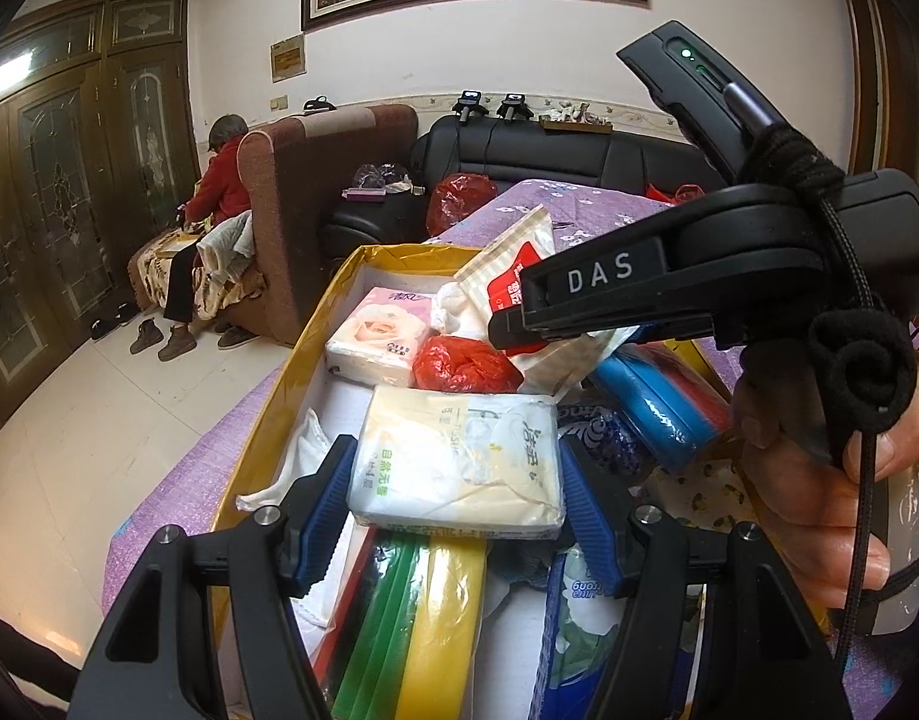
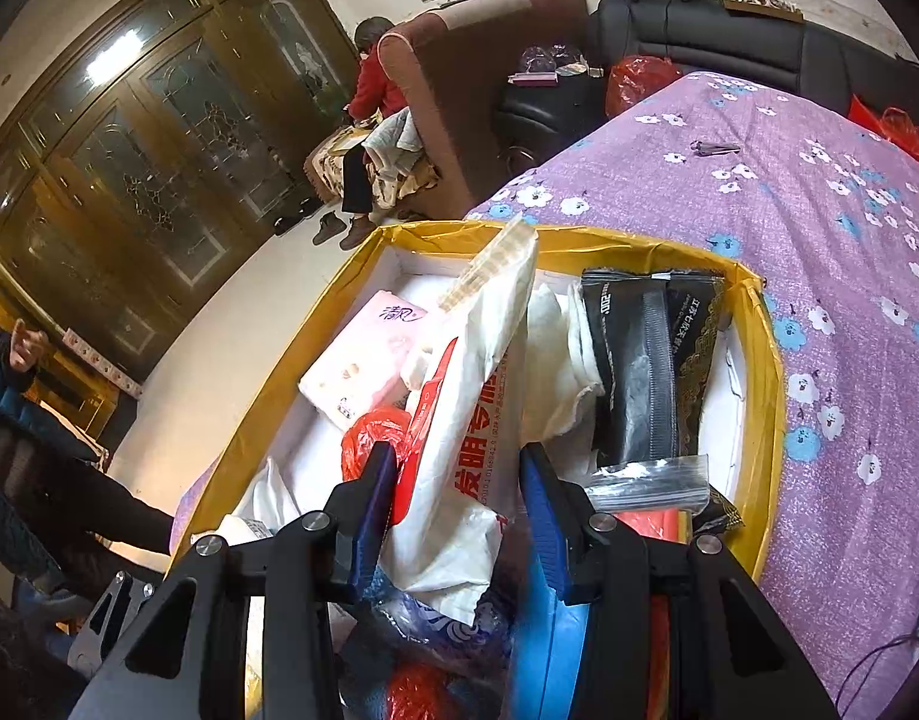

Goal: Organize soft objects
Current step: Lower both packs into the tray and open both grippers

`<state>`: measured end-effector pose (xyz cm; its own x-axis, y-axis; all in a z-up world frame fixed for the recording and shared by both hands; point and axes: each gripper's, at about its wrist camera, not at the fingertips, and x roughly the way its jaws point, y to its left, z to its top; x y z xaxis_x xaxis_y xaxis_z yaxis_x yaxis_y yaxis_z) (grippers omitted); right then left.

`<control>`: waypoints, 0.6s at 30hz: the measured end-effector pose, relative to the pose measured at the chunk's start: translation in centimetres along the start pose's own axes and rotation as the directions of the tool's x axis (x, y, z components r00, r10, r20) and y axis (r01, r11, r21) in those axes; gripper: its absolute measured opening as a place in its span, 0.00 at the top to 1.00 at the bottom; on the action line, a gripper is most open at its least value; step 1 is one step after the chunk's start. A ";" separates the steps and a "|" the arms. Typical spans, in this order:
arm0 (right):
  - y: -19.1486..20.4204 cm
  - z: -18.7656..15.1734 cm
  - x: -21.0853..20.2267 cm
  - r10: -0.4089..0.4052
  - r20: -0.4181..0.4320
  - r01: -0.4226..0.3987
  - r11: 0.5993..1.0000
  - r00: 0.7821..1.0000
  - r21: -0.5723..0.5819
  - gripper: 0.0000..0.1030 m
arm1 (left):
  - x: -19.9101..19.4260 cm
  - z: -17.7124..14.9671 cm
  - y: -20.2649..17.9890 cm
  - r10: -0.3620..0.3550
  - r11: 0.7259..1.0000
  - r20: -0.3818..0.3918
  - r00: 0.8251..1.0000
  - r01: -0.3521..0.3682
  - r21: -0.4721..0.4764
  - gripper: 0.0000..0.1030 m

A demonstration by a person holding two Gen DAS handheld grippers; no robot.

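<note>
Left hand-held gripper (image 1: 456, 495): blue pads sit against both short ends of a cream plastic-wrapped tissue pack with green print (image 1: 459, 459); it grips the pack, held over the yellow-rimmed white cardboard box (image 1: 339, 294).

Right hand-held gripper (image 2: 459, 516): jaws partly closed on a white plastic bag with red lettering (image 2: 465, 420); the bag stands up between the pads, its striped top edge rising above the box contents. The left wrist view shows this gripper from the side, black body marked "DAS", a person's hand (image 1: 819, 480) around its handle.

Box rests on a purple flowered cloth (image 2: 819, 240) covering the counter.

Contents seen from both views: pink rose-print tissue pack (image 1: 375, 339) toward the far left corner, crumpled red plastic bag (image 1: 462, 363) just beside it.

Left wrist view only: blue roll (image 1: 651, 402) and, under the held pack, a bundle of green and yellow sheets (image 1: 423, 618); a blue-printed wrapper (image 1: 579, 606) near the right finger.

Right wrist view only: black foil pouch with gold trim (image 2: 651, 360) lying against the far right wall of the box, a clear zip bag (image 2: 651, 480) across its near end, and crumpled white cloth (image 2: 561, 360) between pouch and white bag.
</note>
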<state>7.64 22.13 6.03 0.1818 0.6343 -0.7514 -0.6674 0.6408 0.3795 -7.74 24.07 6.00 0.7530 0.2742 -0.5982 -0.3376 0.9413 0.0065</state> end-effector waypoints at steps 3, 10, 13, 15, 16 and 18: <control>0.0 -0.2 -0.5 0.001 0.003 -0.001 1.000 1.000 0.000 0.54 | 0.0 0.0 0.0 0.004 1.000 0.000 1.000 -0.004 0.000 0.36; -0.2 -0.9 -2.1 0.023 0.012 -0.023 1.000 1.000 -0.007 0.47 | -0.7 -0.1 -0.4 0.028 1.000 0.035 0.999 -0.028 0.009 0.21; -0.1 -1.4 -3.1 0.030 0.018 -0.030 1.000 0.999 -0.010 0.46 | -1.0 -0.2 -0.7 0.032 0.999 0.041 0.999 -0.033 0.009 0.19; 0.0 -1.8 -4.1 0.033 0.031 -0.033 0.999 0.999 -0.018 0.44 | -1.3 -0.2 -0.9 0.025 1.000 0.047 0.999 -0.026 0.006 0.16; 0.0 -2.1 -4.8 0.033 0.043 -0.032 0.999 0.999 -0.022 0.42 | -1.5 -0.3 -1.0 0.023 1.000 0.051 0.998 -0.024 0.007 0.14; 0.1 -2.5 -6.0 0.034 0.063 -0.032 0.999 0.997 -0.031 0.38 | -1.9 -0.3 -1.5 0.022 1.000 0.062 0.998 -0.022 0.011 0.11</control>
<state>4.68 17.33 9.20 0.2043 0.6818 -0.7025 -0.6947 0.6066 0.3867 -8.82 22.12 6.90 0.7790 0.3063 -0.5471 -0.3483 0.9370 0.0286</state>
